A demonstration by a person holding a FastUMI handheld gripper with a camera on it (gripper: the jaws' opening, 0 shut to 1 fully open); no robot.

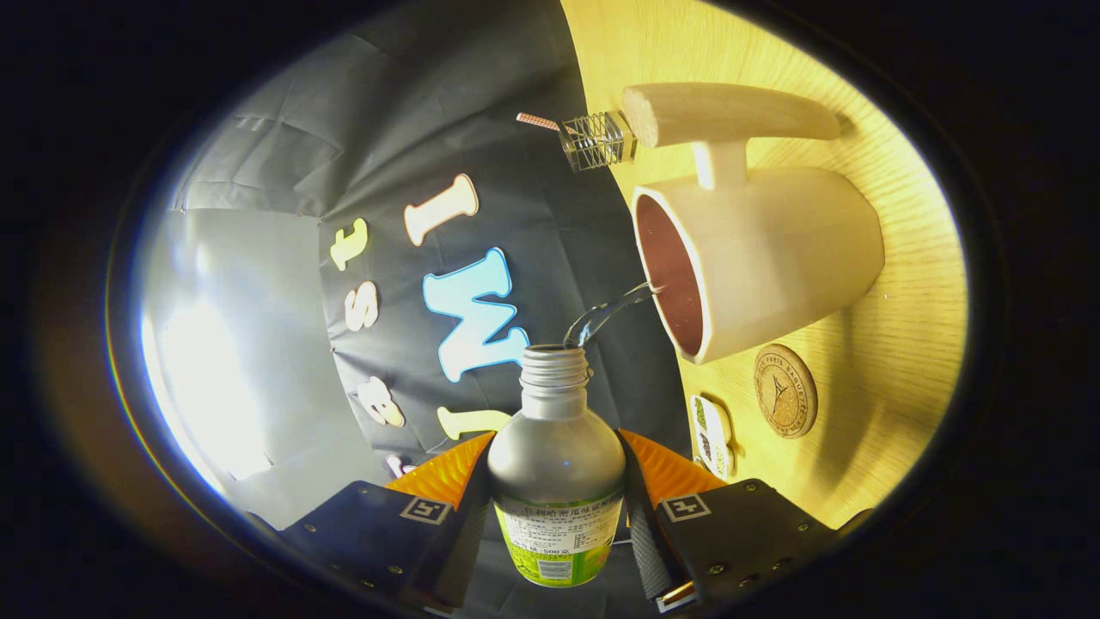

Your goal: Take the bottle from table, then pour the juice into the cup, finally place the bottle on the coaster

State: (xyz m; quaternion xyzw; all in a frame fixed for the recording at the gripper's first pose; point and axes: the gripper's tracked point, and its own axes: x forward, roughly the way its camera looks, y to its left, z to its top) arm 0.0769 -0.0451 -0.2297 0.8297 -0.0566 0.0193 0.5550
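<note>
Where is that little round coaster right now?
In the gripper view, the coaster lies on the table just beside the cup, beyond the fingers gripping the bottle.

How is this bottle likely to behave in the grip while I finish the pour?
The bottle looks smooth and rounded where the gripper squeezes it, so it may slip or twist. With liquid streaming into the cup, it is probably getting lighter. Its open neck would likely spill if tilted further.

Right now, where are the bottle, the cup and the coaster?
bottle [556,460]: gripper view, its shoulder, between the fingers.
cup [773,249]: gripper view, its outer wall.
coaster [785,391]: gripper view, its printed face.
</note>
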